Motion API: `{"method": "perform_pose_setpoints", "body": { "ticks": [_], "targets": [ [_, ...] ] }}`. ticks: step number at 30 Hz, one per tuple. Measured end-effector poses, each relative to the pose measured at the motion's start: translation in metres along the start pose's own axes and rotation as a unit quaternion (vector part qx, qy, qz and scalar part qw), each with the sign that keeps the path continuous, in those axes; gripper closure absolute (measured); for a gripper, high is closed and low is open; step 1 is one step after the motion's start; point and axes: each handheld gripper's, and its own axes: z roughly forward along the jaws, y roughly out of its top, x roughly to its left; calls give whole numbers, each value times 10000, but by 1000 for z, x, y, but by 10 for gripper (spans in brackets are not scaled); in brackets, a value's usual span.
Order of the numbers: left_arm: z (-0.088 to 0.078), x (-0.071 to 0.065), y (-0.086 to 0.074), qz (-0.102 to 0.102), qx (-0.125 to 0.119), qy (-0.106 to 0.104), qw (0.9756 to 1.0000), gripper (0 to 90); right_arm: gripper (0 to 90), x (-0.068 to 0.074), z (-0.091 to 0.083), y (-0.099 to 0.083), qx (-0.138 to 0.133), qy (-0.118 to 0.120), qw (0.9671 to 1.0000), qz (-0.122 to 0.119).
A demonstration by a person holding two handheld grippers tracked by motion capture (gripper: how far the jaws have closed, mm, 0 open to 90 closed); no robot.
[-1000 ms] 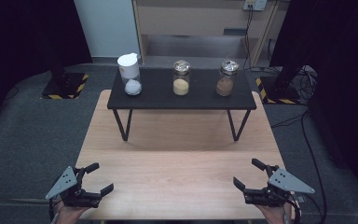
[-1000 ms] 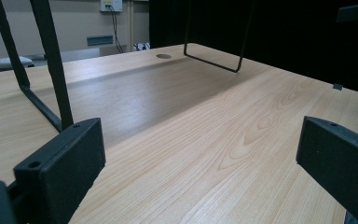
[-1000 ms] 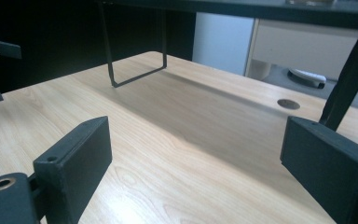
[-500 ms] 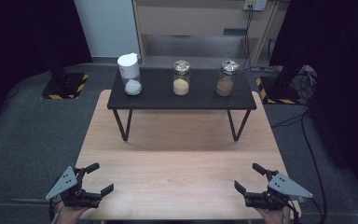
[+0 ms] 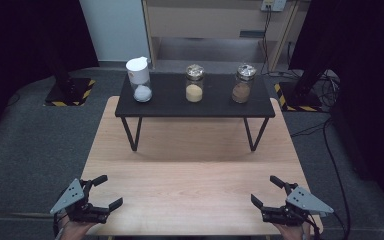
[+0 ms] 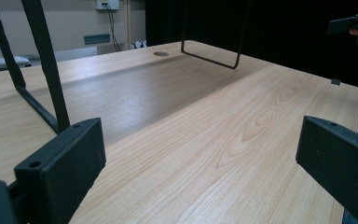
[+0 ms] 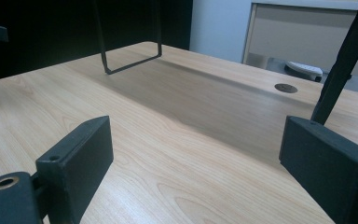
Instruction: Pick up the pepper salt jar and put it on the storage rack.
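- High view: my left gripper (image 5: 103,192) and right gripper (image 5: 268,191) sit at the wooden table's (image 5: 190,175) near corners, jaws spread and empty, well apart from the three jars: white-capped jar (image 5: 139,80), yellow-filled jar (image 5: 194,83), brown-filled jar (image 5: 242,83) on the black stand (image 5: 170,105).
- Left gripper view: jaws wide over bare wood, probably a ready pose.
- Right gripper view: the same, though its jaws have just been closing slightly, nothing between.
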Motion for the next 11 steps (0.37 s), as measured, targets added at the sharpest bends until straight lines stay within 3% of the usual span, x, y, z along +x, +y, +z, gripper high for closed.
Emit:
{"method": "perform_pose_setpoints", "body": {
  "ticks": [11],
  "targets": [
    [0,0,0,10,8,-15,10000,3,101,-3,2,-2,56,72,10000,35]
  ]
}}
